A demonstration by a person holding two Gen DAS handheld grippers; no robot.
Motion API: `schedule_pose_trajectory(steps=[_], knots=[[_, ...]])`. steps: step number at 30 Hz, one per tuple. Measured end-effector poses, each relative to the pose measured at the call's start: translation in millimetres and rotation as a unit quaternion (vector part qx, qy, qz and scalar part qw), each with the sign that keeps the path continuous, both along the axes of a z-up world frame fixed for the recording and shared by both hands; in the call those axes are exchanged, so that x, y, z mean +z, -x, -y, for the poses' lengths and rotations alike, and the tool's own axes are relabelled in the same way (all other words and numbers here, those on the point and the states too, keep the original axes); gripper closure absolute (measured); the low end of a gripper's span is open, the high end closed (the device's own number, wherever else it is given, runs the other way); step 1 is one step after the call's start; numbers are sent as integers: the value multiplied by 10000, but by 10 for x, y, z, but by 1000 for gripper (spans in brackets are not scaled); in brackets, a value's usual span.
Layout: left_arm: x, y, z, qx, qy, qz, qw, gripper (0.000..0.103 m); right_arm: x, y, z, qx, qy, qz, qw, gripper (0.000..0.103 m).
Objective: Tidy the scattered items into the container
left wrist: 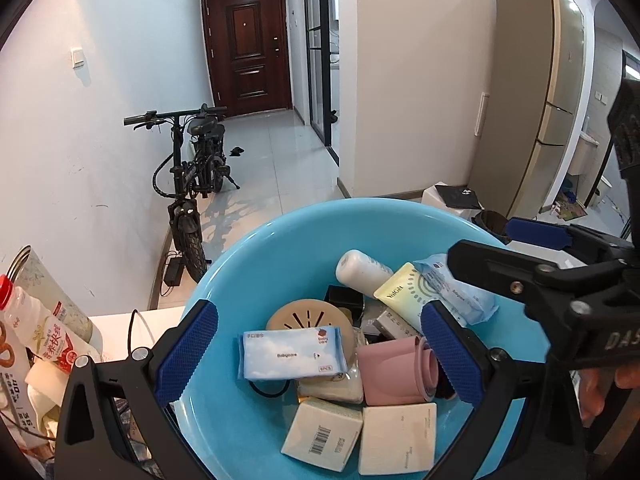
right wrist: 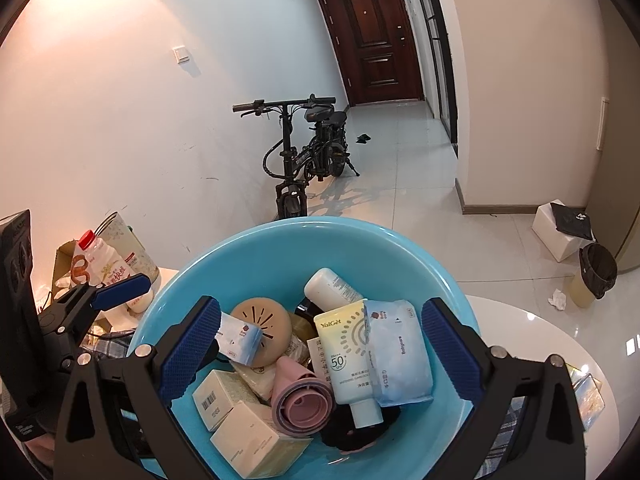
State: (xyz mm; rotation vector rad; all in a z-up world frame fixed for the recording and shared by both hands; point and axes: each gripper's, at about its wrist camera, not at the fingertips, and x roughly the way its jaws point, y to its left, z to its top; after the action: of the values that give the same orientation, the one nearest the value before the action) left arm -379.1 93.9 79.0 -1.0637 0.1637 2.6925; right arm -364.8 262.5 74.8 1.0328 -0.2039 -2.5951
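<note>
Both of your grippers hang over the blue basin (left wrist: 256,248), and neither holds anything. Your left gripper (left wrist: 320,354) has its jaws spread as wide as they go, with one blue pad over the basin's near-left wall and the other above the pink silicone cup (left wrist: 394,372); nothing touches either pad. Your right gripper (right wrist: 322,354) likewise has its jaws wide apart, framing the heap of items below without pressing on any.

The basin sits on the white tabletop (right wrist: 532,332), toward its left edge, and is well filled. Inside you can see a wet-wipe pack (left wrist: 292,354) lying flat over a tan round disc (left wrist: 300,316), a second wet-wipe pack (right wrist: 400,356) on the right side, a yellow sunscreen tube (right wrist: 348,360) leaning across the middle, a white bottle (right wrist: 330,288) at the far side, and two cream boxes (left wrist: 360,436) at the near wall. The pink cup lies on its side between the boxes and the tube.

Beyond the basin's left rim, a drink bottle with a red cap (right wrist: 102,264) and other clutter stand at the tabletop's left edge. An electric bicycle (right wrist: 308,160) is parked on the tiled floor against the wall.
</note>
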Motion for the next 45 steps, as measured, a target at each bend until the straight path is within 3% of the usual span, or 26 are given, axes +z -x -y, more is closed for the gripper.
schedule_pose_trajectory(steps=[10, 20, 26, 45], knots=[[-141, -106, 75, 100, -146, 287, 9994, 0, 2, -129, 9, 72, -57, 4, 10000, 3], [-16, -367, 195, 219, -10, 185, 9996, 0, 134, -375, -73, 63, 280, -204, 9994, 3], [2, -531, 312, 324, 22, 149, 9994, 0, 134, -491, 11, 154, 152, -232, 9995, 3], [-84, -1026, 305, 26, 266, 155, 9995, 0, -10, -809, 210, 740, -38, -20, 9972, 3]])
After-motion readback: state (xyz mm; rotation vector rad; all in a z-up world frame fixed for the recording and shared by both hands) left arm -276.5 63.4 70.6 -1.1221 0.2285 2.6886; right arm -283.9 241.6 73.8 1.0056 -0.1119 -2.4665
